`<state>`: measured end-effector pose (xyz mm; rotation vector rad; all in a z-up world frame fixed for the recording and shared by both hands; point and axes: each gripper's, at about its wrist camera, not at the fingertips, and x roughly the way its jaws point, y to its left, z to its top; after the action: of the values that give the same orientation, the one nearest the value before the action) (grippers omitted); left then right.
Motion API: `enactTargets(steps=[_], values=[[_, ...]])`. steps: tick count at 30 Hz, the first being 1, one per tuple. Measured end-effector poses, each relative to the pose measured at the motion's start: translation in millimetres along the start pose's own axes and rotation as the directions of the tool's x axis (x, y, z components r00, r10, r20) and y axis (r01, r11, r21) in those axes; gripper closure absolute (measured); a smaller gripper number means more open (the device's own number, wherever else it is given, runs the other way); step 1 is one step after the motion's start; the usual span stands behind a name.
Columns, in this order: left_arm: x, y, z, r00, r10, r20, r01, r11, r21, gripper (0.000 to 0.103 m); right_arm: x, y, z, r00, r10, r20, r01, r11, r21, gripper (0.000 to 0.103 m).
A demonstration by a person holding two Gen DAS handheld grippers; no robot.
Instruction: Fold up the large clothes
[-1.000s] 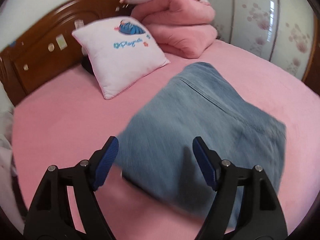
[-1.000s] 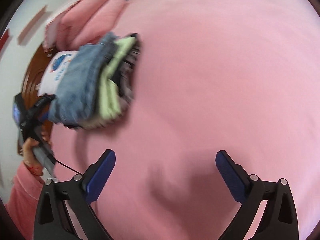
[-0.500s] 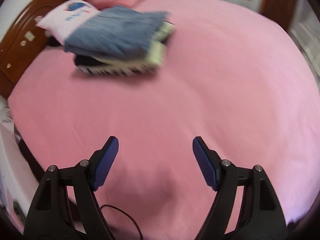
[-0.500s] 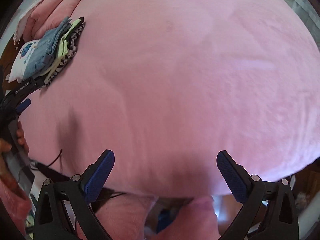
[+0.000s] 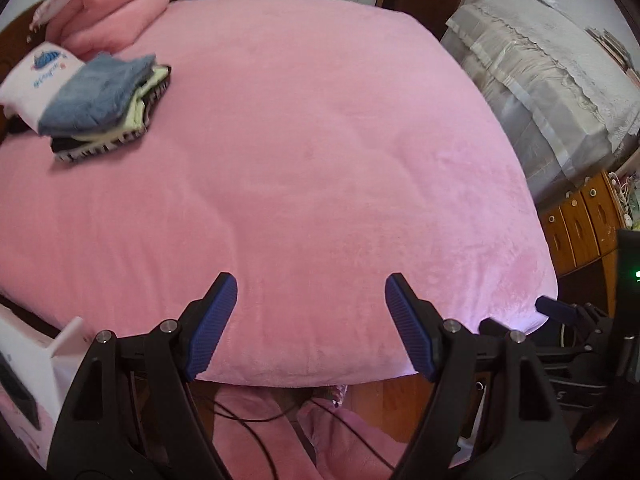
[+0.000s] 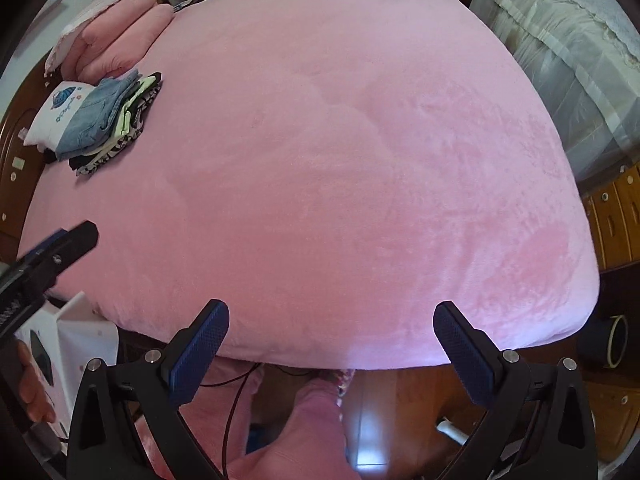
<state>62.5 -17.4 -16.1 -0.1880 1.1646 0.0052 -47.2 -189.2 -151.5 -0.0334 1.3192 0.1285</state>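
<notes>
A stack of folded clothes (image 5: 100,108) (image 6: 108,124) lies at the far left of the pink bed (image 5: 304,152) (image 6: 360,160), with folded blue jeans on top of pale green and black-and-white striped pieces. My left gripper (image 5: 310,322) stands open over the bed's near edge with nothing between its blue pads. My right gripper (image 6: 330,348) is open too, also over the near edge and holding nothing. Both are far from the stack. The left gripper's tip (image 6: 68,242) shows at the left of the right wrist view, and the right gripper's tip (image 5: 556,308) shows at the right of the left wrist view.
A white printed pillow (image 5: 36,76) and a folded pink quilt (image 5: 112,20) lie behind the stack by the wooden headboard. A covered grey piece of furniture (image 5: 552,80) and wooden drawers (image 5: 580,224) stand to the right. The person's pink-clad legs (image 6: 304,432) and cables are below.
Both grippers have pulled back and risen from the stack to the bed's near edge. The jeans stay on the stack, now far off at the left. Both grippers stayed open.
</notes>
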Motion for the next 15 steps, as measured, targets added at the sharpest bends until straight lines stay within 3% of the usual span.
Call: enactTargets(steps=[3, 5, 13, 15], values=[[-25, -9, -4, 1.0, 0.0, 0.029, -0.001, 1.0, 0.027, 0.029, -16, -2, -4, 0.998, 0.067, -0.005, -0.066, 0.996, 0.067, 0.0], [-37, -8, -8, 0.999, 0.041, 0.031, -0.041, 0.999, -0.003, 0.029, -24, 3, -6, 0.997, 0.083, 0.012, -0.083, 0.994, 0.074, 0.0], [-51, 9, -20, 0.981, 0.193, 0.022, -0.191, 0.98, -0.062, 0.029, -50, 30, -11, 0.993, 0.056, 0.099, -0.052, 0.998, -0.046, 0.0], [-53, 12, -24, 0.982, 0.189, 0.025, -0.187, 0.98, -0.064, 0.029, -48, 32, -10, 0.993, 0.062, 0.105, -0.056, 0.996, -0.067, 0.0]])
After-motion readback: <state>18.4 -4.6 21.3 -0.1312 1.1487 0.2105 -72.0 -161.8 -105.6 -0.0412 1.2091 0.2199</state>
